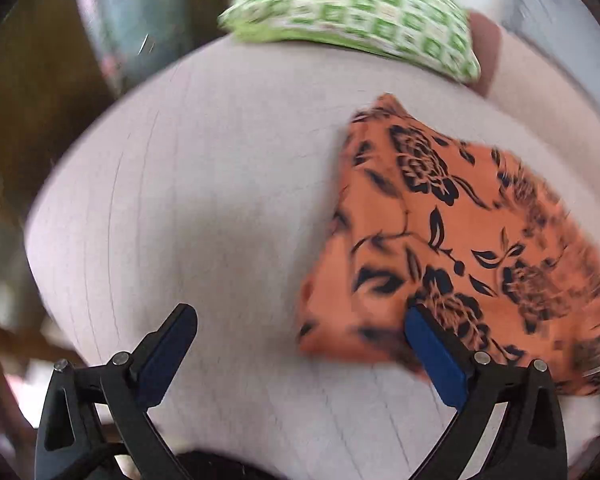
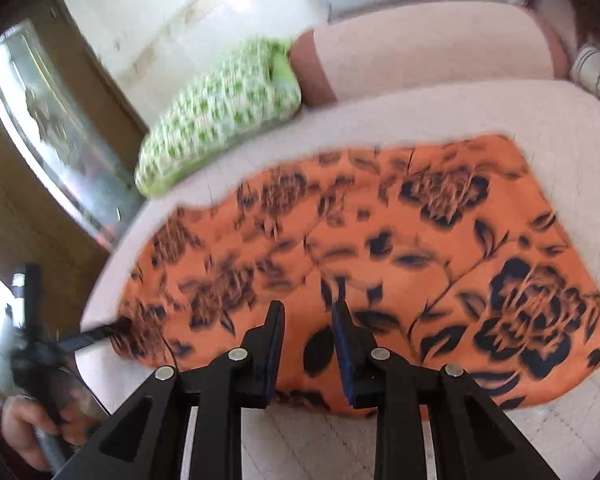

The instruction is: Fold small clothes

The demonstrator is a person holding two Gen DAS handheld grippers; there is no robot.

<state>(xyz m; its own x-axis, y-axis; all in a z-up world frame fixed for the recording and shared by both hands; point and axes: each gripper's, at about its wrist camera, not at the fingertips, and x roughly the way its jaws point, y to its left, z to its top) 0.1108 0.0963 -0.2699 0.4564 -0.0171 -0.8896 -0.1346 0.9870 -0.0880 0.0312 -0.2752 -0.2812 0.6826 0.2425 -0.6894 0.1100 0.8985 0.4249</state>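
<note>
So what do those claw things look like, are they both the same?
Yes, they match. The left gripper and right gripper are black angular plastic frames with cut-out holes, round silver pins at the joints, and flat blue pads lining the jaws. A bare hand grips the left one's handle.

Orange garment point(image 2: 380, 248) with black floral print, seemingly folded, lying flat on pale cushion point(image 1: 204, 184)
</note>
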